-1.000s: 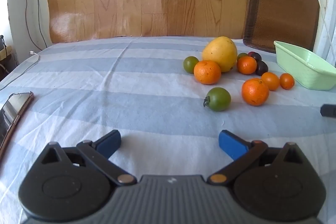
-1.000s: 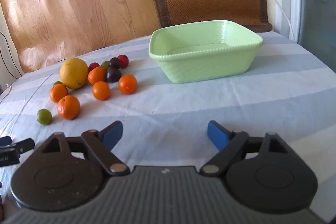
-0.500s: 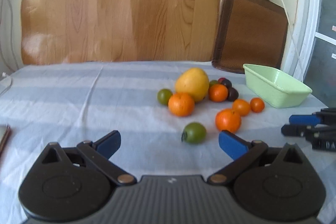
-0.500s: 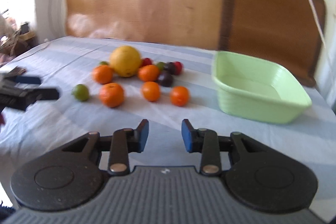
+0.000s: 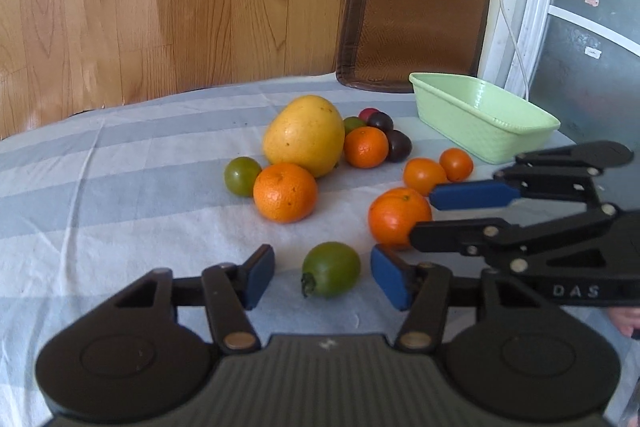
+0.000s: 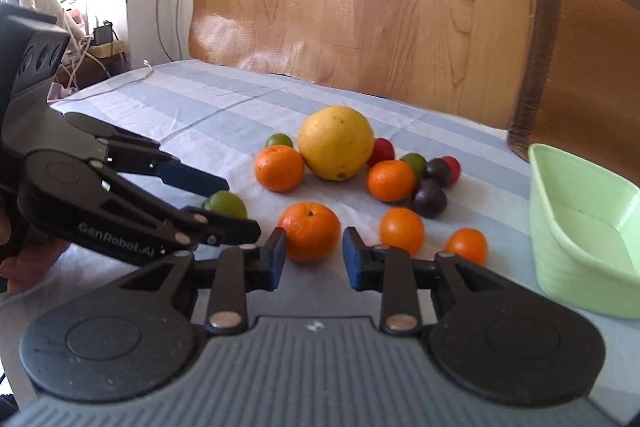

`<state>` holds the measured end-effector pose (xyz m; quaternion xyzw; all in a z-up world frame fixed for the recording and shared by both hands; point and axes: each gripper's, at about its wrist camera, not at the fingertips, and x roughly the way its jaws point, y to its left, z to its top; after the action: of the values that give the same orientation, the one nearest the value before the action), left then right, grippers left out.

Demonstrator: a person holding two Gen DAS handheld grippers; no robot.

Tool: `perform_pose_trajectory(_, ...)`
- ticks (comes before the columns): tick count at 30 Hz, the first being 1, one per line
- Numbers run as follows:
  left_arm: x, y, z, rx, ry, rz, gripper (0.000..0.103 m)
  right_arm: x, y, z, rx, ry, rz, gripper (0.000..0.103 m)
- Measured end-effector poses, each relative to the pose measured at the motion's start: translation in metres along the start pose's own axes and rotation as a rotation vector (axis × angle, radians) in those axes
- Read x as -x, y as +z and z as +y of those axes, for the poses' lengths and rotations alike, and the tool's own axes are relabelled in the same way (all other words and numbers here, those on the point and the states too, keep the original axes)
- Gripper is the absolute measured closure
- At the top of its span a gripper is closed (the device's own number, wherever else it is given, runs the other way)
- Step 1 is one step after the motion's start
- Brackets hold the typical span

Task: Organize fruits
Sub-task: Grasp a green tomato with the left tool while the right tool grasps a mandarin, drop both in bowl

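A green tomato lies on the striped cloth between the open blue fingers of my left gripper; a gap shows on both sides of it. My right gripper is open with its fingers on either side of an orange, close to it. That orange also shows in the left wrist view, with the right gripper around it. Behind lie a large yellow grapefruit, more oranges, dark plums and a green fruit. The green tomato also shows in the right wrist view.
A light green basin stands empty at the right, also in the left wrist view. A brown woven mat leans on the wall behind it. A wooden panel backs the table. A white cable hangs by the window frame.
Both grippers have moved in on the fruit. The left one now has the green tomato between its fingers. The right one opened wider and now straddles the nearest orange.
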<state>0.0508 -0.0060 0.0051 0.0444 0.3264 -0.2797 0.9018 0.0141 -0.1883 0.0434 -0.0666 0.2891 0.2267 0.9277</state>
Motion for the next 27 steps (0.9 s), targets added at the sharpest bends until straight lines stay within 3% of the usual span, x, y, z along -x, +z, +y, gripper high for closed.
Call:
perform_pose_trajectory(5, 0.008, -0.002, 0.003, 0.018, -0.006, -0.003, 0.073, -0.016, 0.005, -0.001, -0.027, 0.045, 0.016, 0.058)
perform_pose_trajectory(9, 0.011, -0.003, 0.002, 0.04, 0.002, -0.008, 0.073, -0.018, 0.0, -0.002, -0.033, 0.054, 0.002, 0.061)
perform_pose_trajectory(12, 0.012, 0.012, -0.003, 0.081, -0.041, -0.021, 0.073, 0.005, 0.003, -0.01, -0.032, 0.025, -0.093, 0.061)
perform_pose_trajectory(16, -0.003, 0.054, -0.034, 0.067, -0.091, -0.057, 0.073, 0.043, 0.005, -0.048, -0.088, -0.109, -0.238, 0.061)
perform_pose_trajectory(23, -0.067, 0.108, -0.105, 0.042, -0.226, -0.082, 0.073, 0.073, -0.019, -0.132, -0.25, -0.441, -0.277, 0.061)
perform_pose_trajectory(27, -0.1, 0.121, -0.137, 0.029, -0.255, -0.052, 0.073, 0.071, -0.035, -0.159, -0.331, -0.462, -0.257, 0.061)
